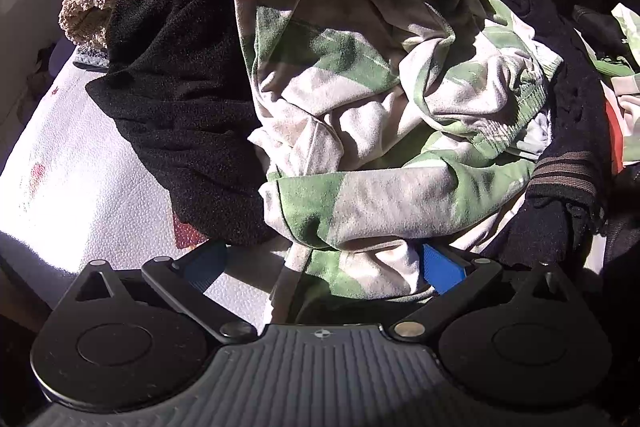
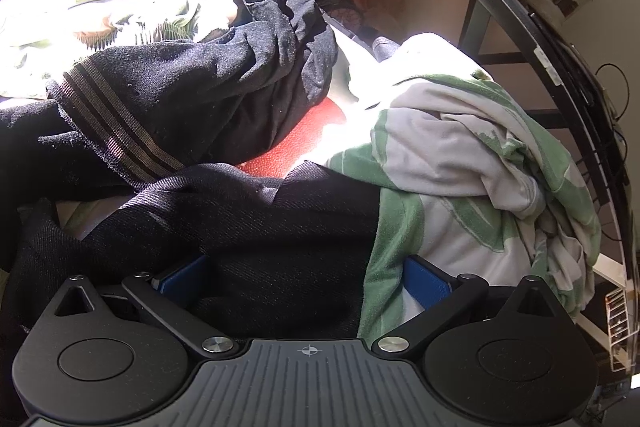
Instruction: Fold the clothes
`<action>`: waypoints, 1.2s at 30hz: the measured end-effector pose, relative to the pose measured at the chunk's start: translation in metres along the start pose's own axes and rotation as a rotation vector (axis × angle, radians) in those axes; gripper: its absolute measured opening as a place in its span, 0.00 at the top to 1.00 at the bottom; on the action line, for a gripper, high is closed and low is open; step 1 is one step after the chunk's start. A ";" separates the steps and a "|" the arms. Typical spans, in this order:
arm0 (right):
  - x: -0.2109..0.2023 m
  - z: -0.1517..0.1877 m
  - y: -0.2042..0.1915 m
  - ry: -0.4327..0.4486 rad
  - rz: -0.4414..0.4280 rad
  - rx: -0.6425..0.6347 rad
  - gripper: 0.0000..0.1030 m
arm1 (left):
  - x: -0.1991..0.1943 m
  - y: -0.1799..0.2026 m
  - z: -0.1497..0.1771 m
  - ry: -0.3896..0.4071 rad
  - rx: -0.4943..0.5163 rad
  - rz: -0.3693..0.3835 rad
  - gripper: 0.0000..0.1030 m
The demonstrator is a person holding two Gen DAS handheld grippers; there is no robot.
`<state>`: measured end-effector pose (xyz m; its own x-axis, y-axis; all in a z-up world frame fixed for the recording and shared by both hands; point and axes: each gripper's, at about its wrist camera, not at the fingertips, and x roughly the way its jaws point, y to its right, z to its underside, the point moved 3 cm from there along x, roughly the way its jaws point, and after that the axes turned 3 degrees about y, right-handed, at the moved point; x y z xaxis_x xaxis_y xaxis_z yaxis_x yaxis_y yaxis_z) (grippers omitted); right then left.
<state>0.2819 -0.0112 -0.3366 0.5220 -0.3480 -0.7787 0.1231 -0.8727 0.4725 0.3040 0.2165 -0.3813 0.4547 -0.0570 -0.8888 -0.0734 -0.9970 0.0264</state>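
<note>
I judge the folding barely begun: nothing looks folded. The crumpled green-and-white soft garment (image 1: 380, 87) tops a heap with black knitwear (image 1: 180, 107) on the white textured desk (image 1: 80, 167). My left tool (image 1: 324, 263) and right tool (image 2: 304, 279) gape wide, fabric between.
</note>
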 end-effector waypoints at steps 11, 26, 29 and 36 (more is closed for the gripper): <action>0.001 -0.019 -0.002 -0.100 -0.025 -0.030 0.01 | 0.008 0.006 -0.006 0.006 0.001 -0.001 0.00; 0.009 -0.148 -0.044 0.252 -0.403 -0.109 0.26 | 0.022 0.017 -0.015 -0.012 0.012 0.017 0.00; 0.025 -0.158 -0.072 0.231 -0.445 -0.217 0.37 | 0.019 0.014 -0.011 -0.013 0.027 0.032 0.00; 0.030 -0.158 -0.083 0.179 -0.488 -0.218 0.75 | 0.016 0.015 -0.009 -0.016 0.047 0.045 0.00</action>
<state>0.4210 0.1052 -0.3343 0.4935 0.1587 -0.8551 0.5477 -0.8205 0.1639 0.3184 0.2002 -0.3905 0.4354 -0.1007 -0.8946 -0.1351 -0.9898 0.0457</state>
